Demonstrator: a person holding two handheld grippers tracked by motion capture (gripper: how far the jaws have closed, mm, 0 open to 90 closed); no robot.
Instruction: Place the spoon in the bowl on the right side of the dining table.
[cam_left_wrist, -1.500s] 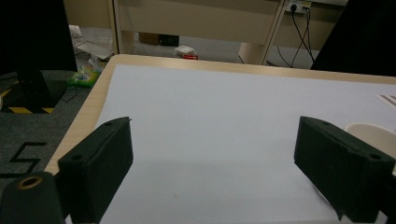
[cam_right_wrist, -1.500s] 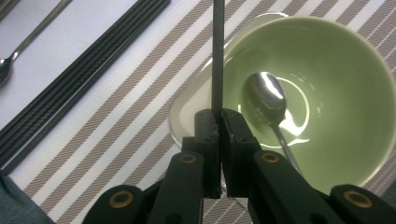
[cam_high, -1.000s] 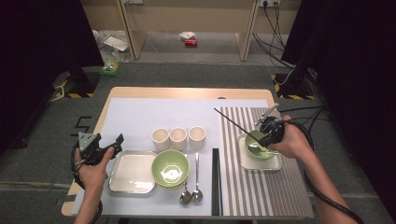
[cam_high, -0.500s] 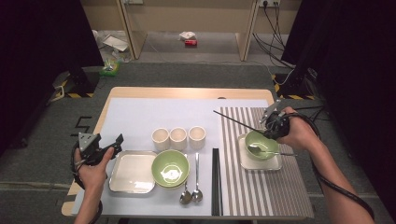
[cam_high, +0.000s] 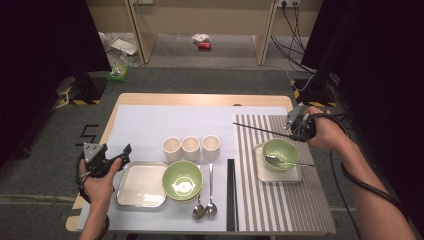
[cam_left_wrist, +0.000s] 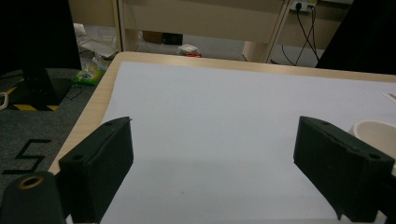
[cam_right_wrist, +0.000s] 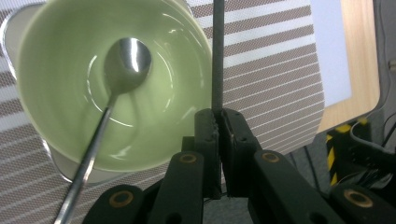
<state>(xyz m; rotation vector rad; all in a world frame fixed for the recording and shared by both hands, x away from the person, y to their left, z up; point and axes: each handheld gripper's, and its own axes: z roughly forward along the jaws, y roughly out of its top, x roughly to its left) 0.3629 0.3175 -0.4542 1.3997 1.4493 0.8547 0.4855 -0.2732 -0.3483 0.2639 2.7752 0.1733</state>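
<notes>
One chopstick (cam_high: 260, 130) is being pinched in my right hand-held gripper (cam_high: 295, 129), jaws clamped on its end, the stick jutting level over the striped mat (cam_high: 280, 200) beside the green bowl (cam_high: 280, 152) with a spoon (cam_high: 290, 162) in it. I am holding my left hand-held gripper (cam_high: 112, 157) open and empty near the tray (cam_high: 141, 184). Because the grip sits so far from the stick's middle, it could pivot or slip out, and a swing might knock the spoon from the bowl onto the worktop (cam_high: 150, 125).
</notes>
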